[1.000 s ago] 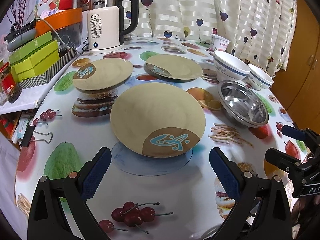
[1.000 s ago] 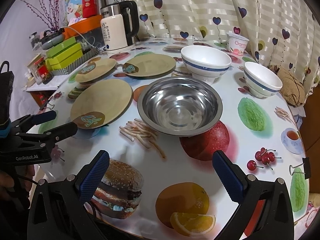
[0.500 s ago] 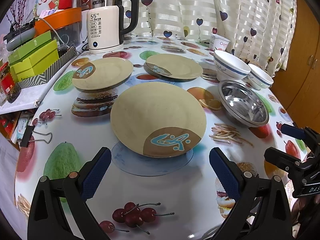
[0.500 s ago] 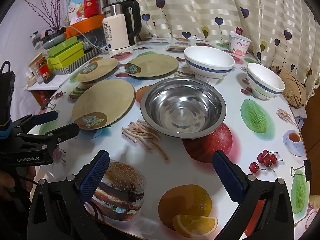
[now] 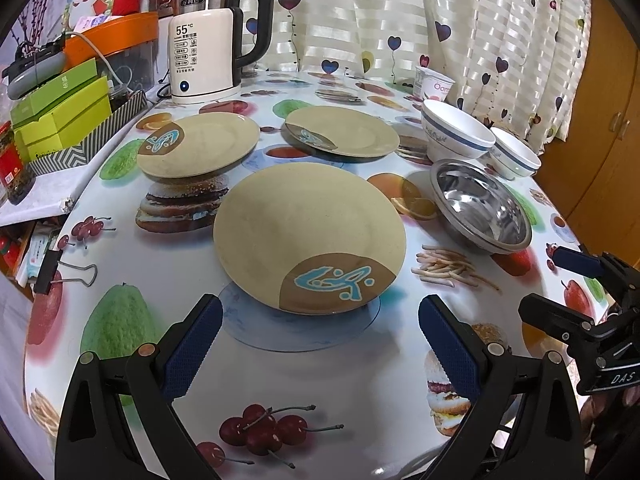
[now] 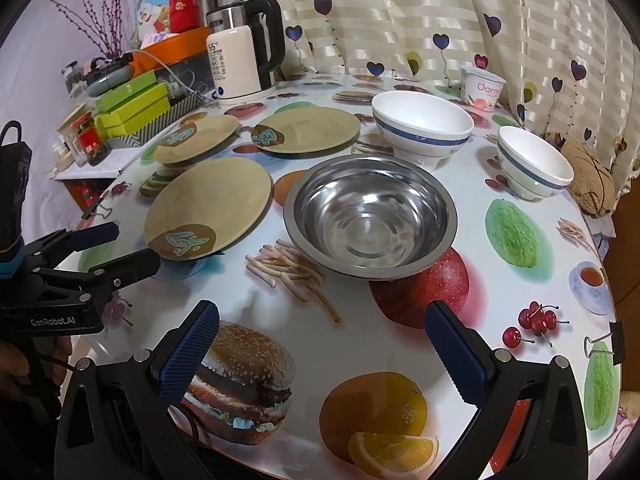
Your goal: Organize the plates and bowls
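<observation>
Left wrist view: both grippers' fingers (image 5: 192, 344) spread wide, empty, near plate (image 5: 308, 232).

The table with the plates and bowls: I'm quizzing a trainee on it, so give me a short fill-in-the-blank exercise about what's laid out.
1. The number of tan plates on the table is ____.
2. The bowl nearest the right gripper is made of ____.
3. The two white bowls, the larger and the smaller, each carry a ____ stripe.
4. The left gripper, facing the nearest plate, holds ____.

Missing words: three; steel; blue; nothing
</observation>
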The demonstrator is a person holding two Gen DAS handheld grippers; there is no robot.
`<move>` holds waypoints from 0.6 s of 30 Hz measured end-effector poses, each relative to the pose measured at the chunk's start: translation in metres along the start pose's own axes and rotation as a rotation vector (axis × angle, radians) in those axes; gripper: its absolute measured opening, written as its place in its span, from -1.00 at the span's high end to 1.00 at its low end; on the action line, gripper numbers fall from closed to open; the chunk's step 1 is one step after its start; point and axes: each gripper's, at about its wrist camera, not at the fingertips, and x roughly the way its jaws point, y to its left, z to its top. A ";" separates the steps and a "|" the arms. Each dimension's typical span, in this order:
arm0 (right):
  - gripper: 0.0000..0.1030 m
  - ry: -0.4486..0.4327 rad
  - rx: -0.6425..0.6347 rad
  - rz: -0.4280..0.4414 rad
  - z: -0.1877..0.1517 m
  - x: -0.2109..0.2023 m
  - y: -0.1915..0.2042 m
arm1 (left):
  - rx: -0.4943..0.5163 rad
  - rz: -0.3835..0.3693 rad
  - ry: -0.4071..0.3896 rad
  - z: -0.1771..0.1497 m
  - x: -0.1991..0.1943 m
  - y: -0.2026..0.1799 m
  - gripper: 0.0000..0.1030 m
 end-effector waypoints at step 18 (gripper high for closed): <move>-1.00 0.005 0.006 -0.017 -0.002 0.001 0.005 | 0.008 -0.008 -0.001 0.000 0.000 -0.001 -0.92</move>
